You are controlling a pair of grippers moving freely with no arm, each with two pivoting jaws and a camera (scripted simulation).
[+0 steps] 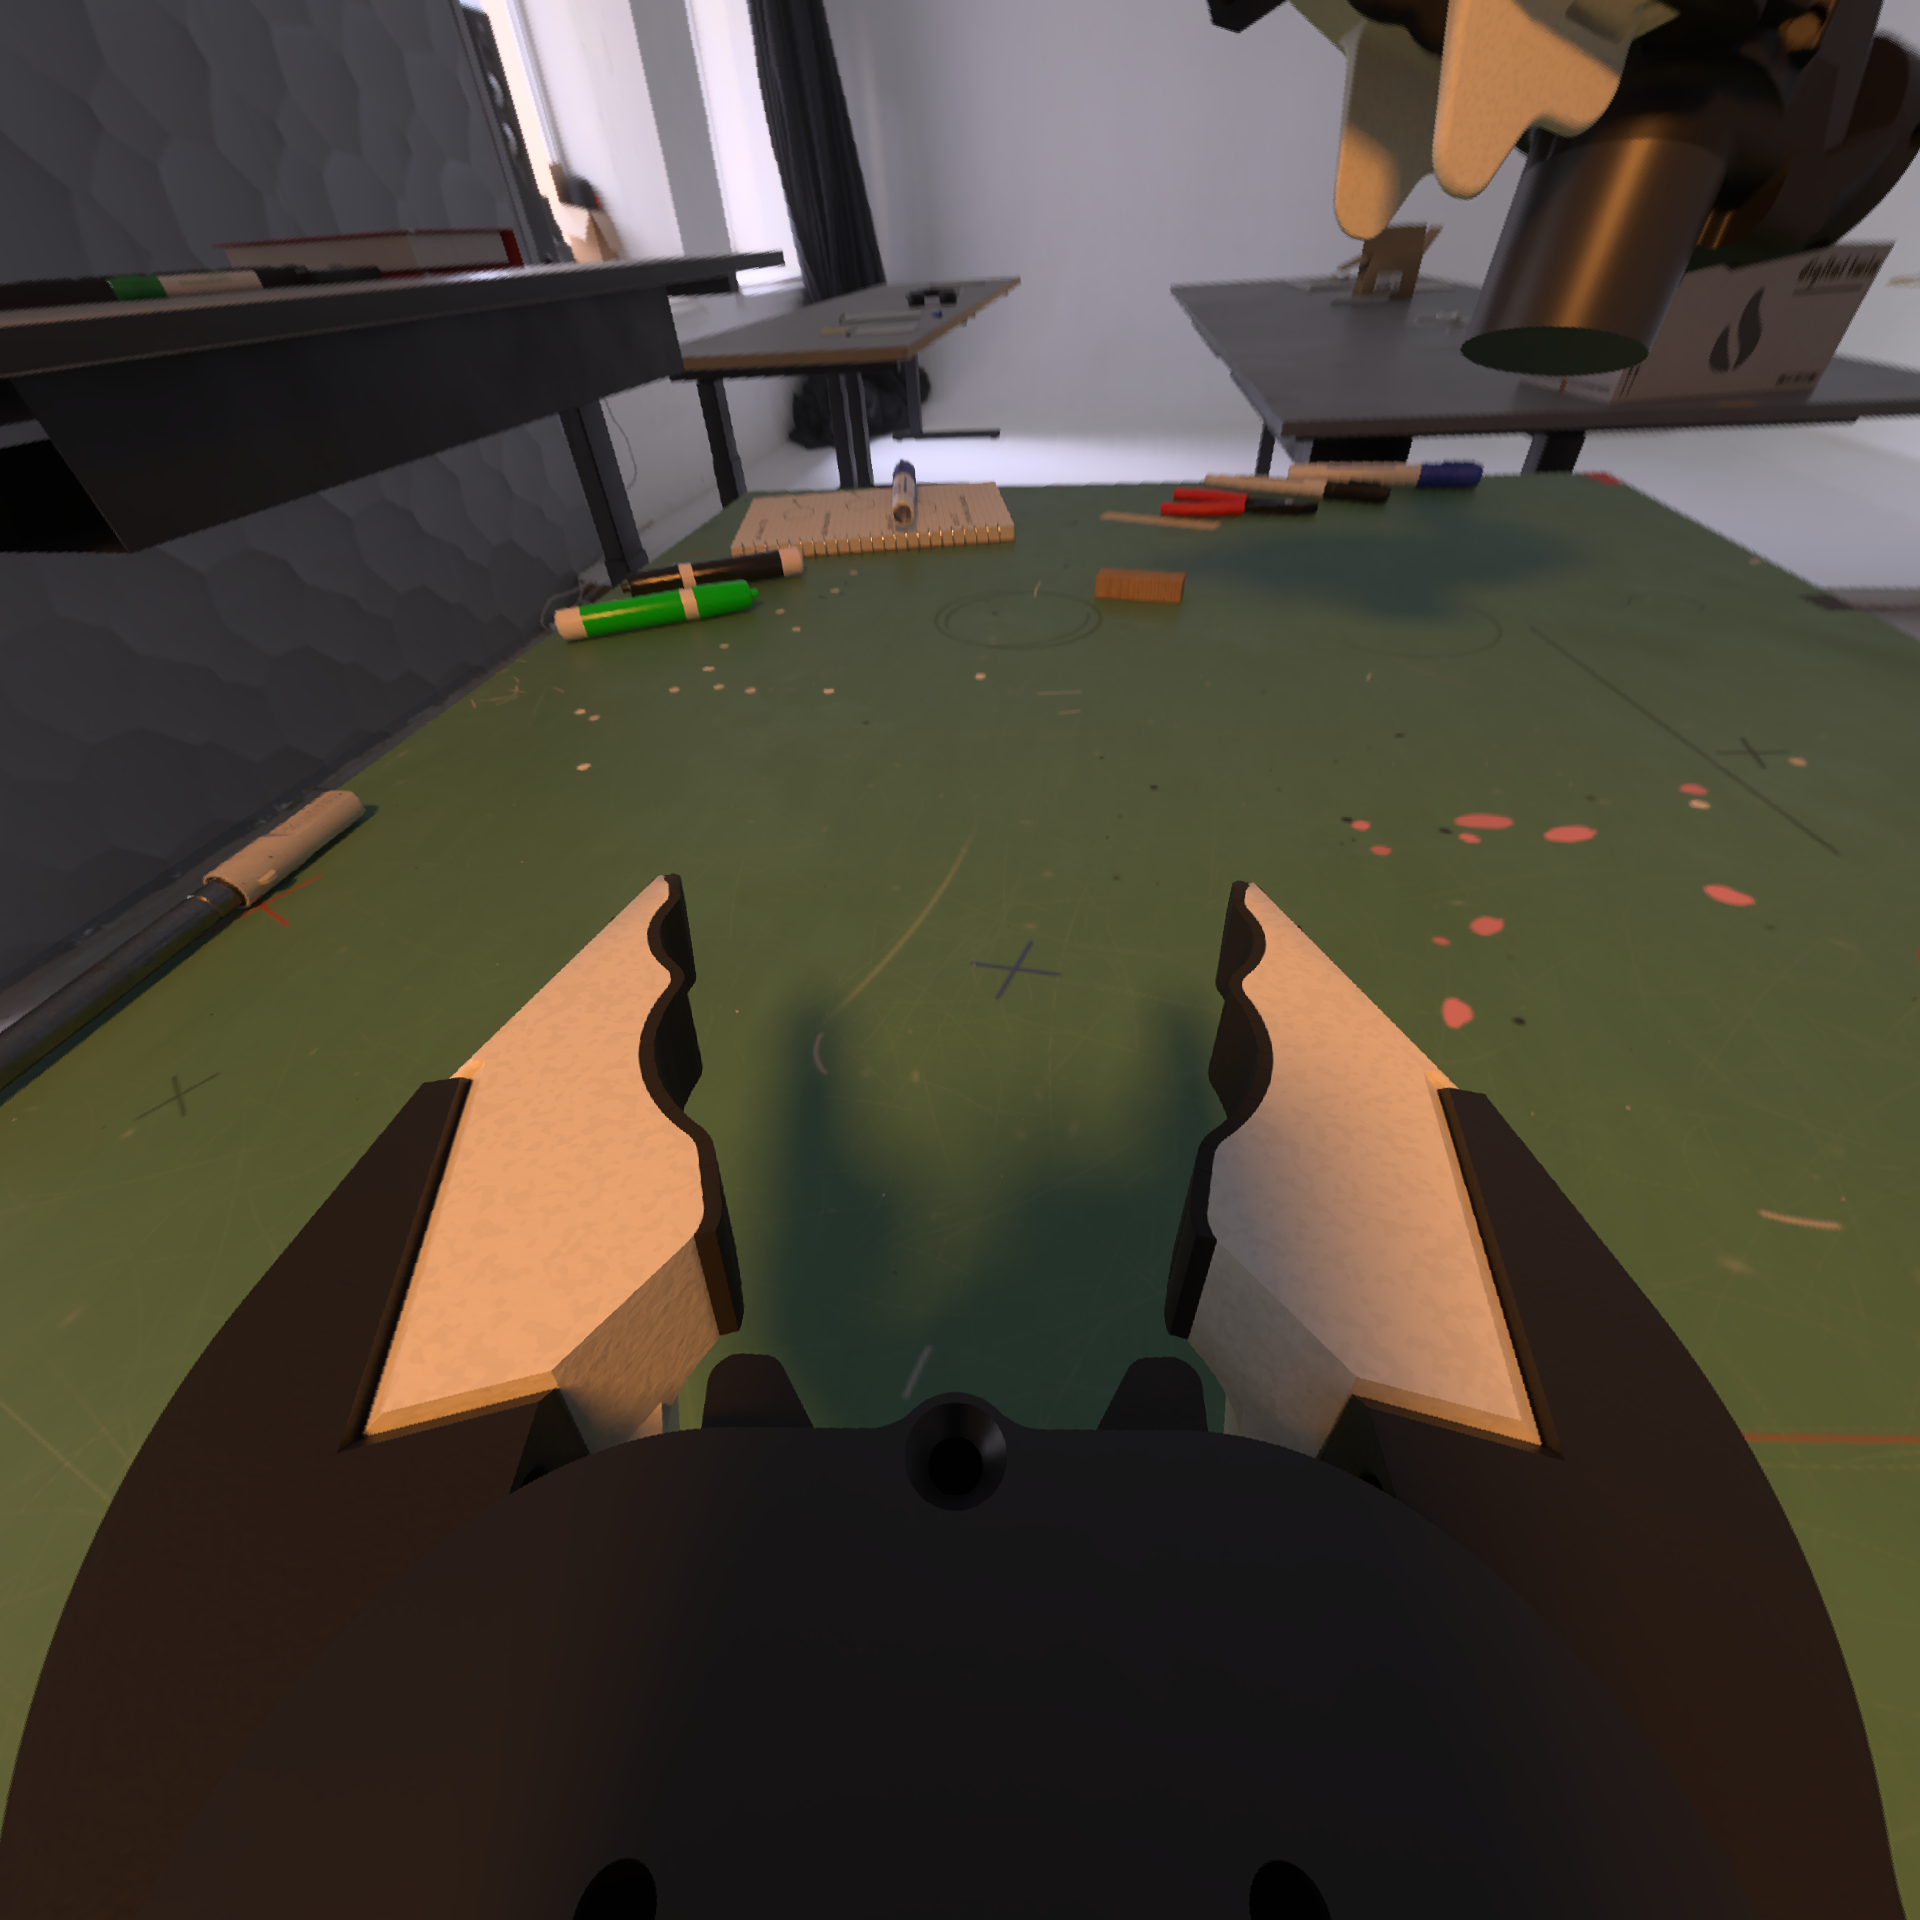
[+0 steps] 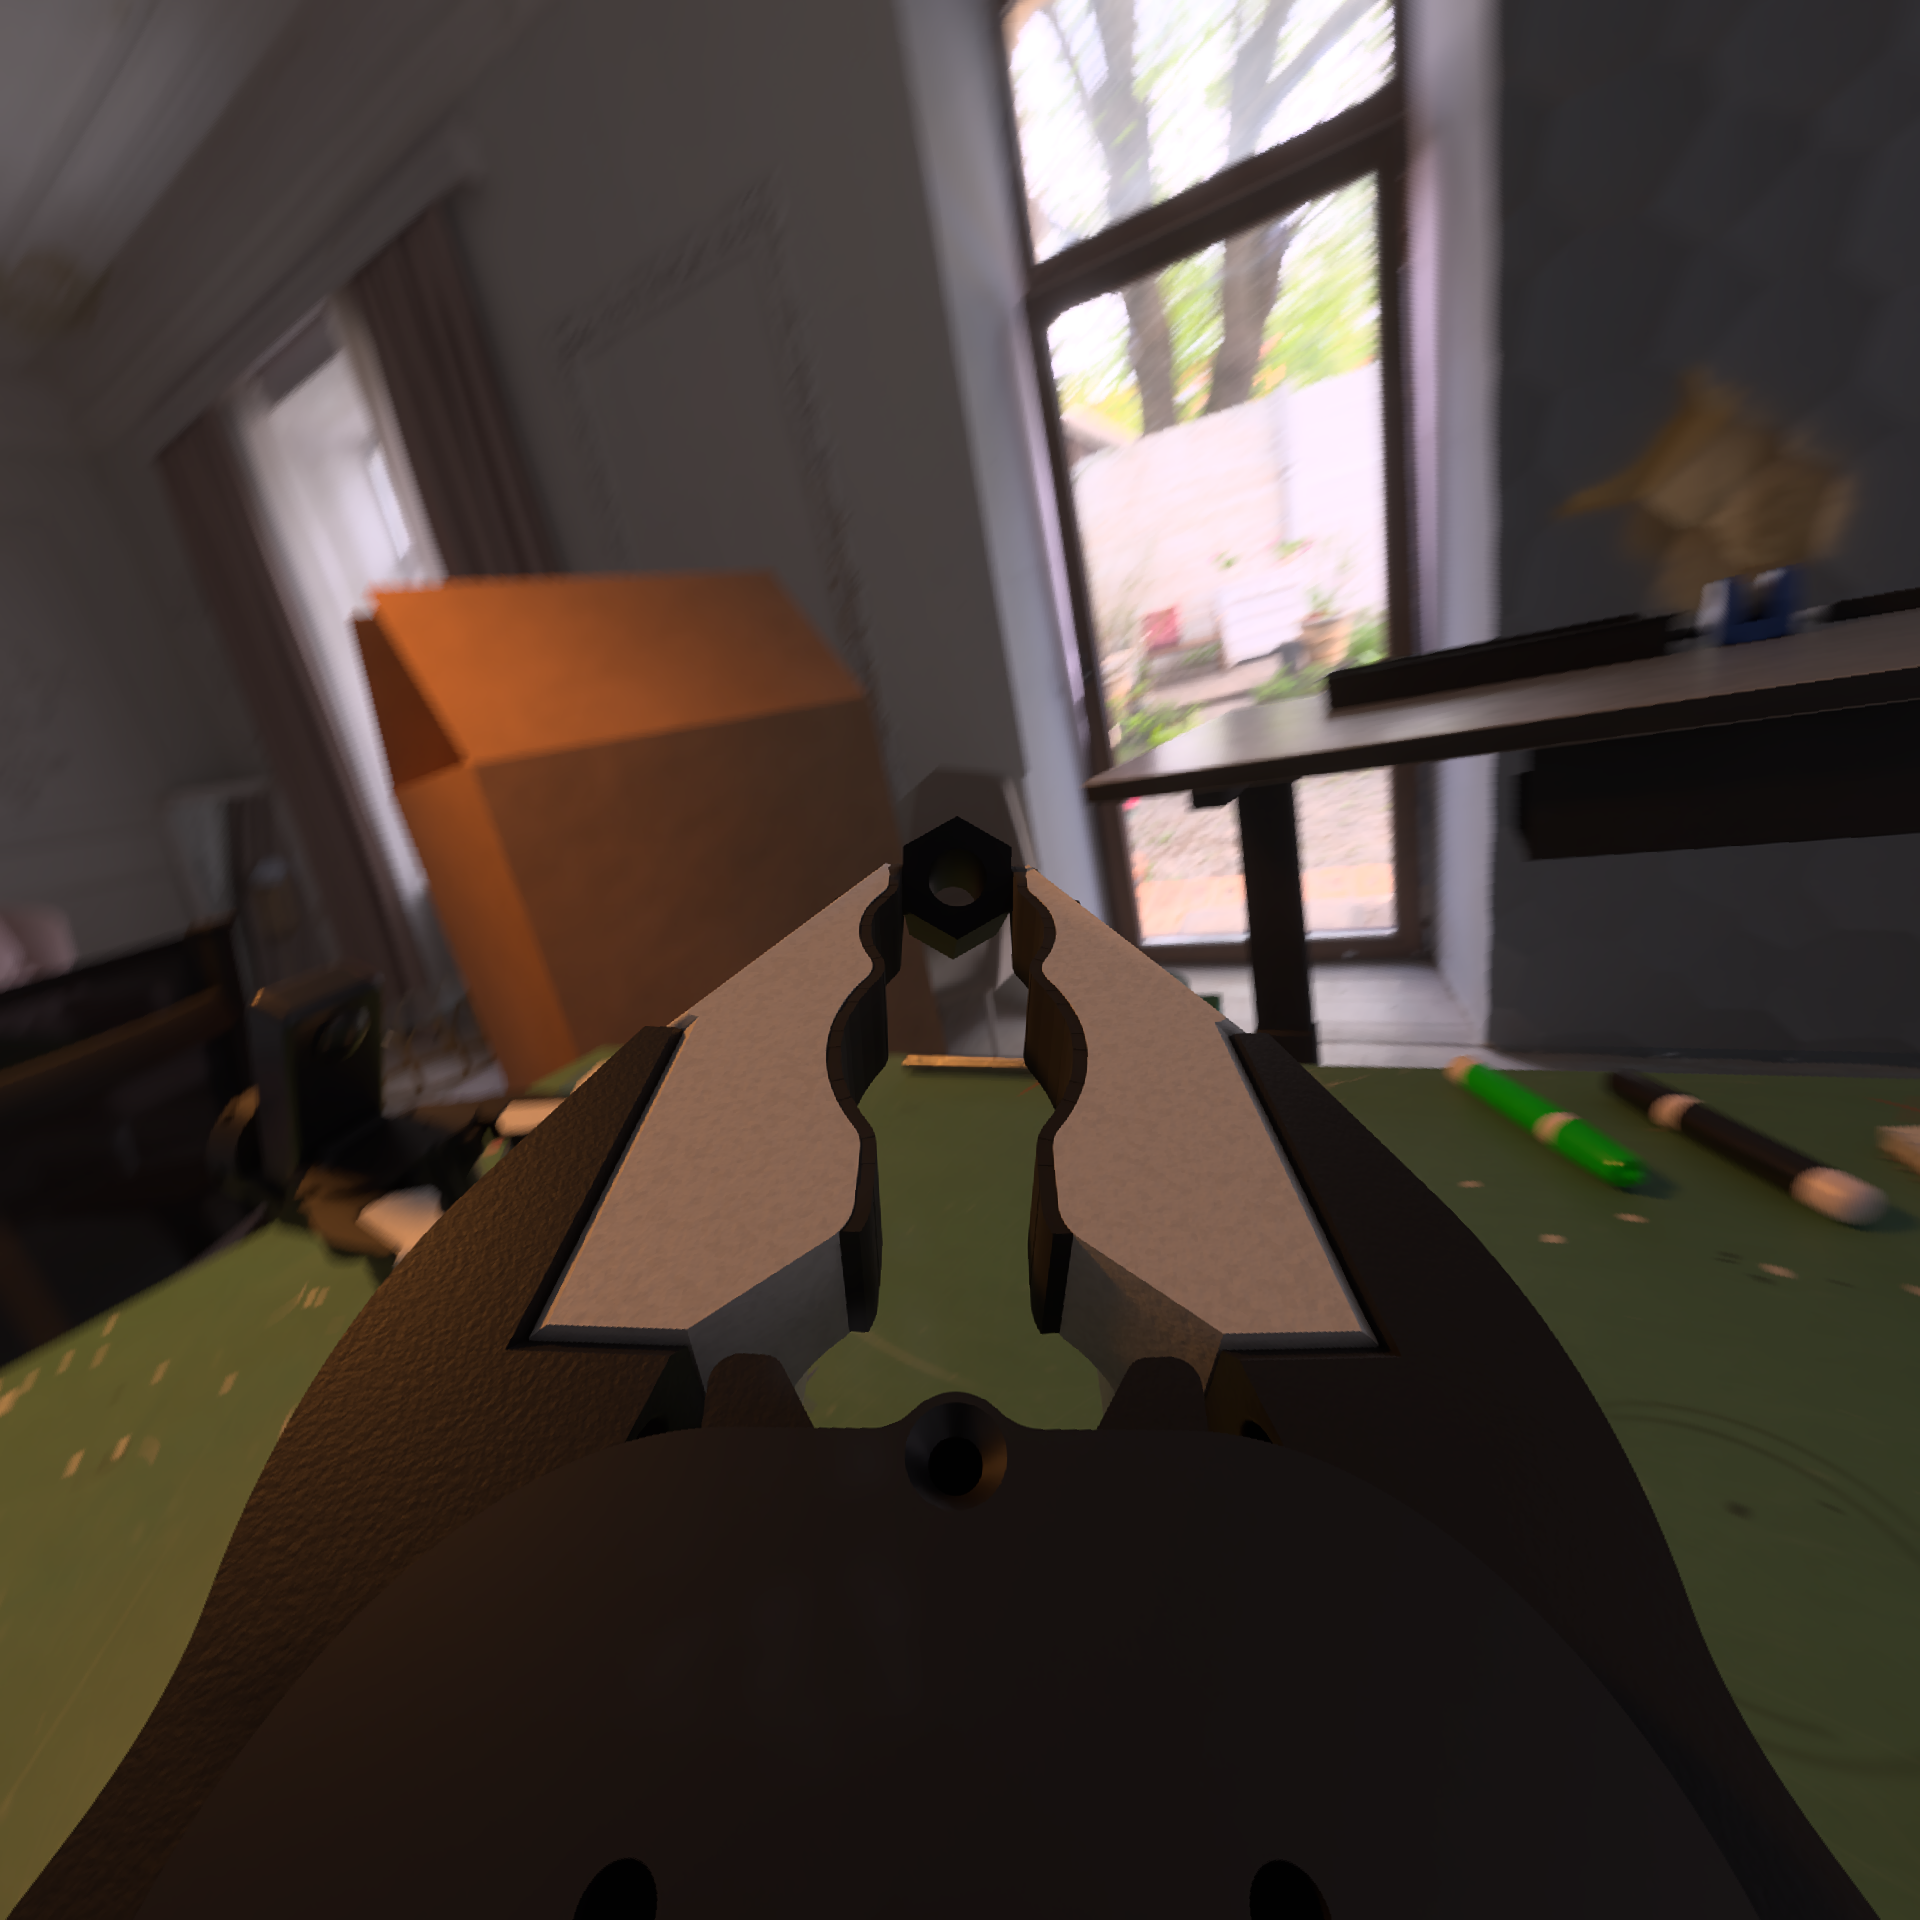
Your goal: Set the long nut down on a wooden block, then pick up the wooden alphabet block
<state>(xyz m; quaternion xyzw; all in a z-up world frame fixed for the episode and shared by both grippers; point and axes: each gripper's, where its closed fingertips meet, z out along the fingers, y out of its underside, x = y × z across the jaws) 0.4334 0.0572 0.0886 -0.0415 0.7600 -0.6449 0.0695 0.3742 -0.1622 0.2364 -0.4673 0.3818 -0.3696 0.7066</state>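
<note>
My right gripper [image 2: 956,878] is shut on the long nut [image 2: 956,896], a dark hexagonal piece seen end-on between the fingertips, held up in the air. In the left wrist view the right gripper [image 1: 1413,197] hangs at the top right, high above the table, with the long nut [image 1: 1579,239] pointing down from it. A small brown wooden block [image 1: 1140,585] lies flat on the green table [image 1: 1039,810], far ahead and below the nut's left. My left gripper [image 1: 956,883] is open and empty, low over the table. No lettered block shows.
A spiral notebook [image 1: 810,525] with a marker on it lies at the far edge. Green [image 1: 660,611] and black markers lie left of it, red and blue markers [image 1: 1299,494] to the far right. A grey tube [image 1: 281,842] lies along the left edge. A large orange-brown box [image 2: 623,790] stands beyond the table.
</note>
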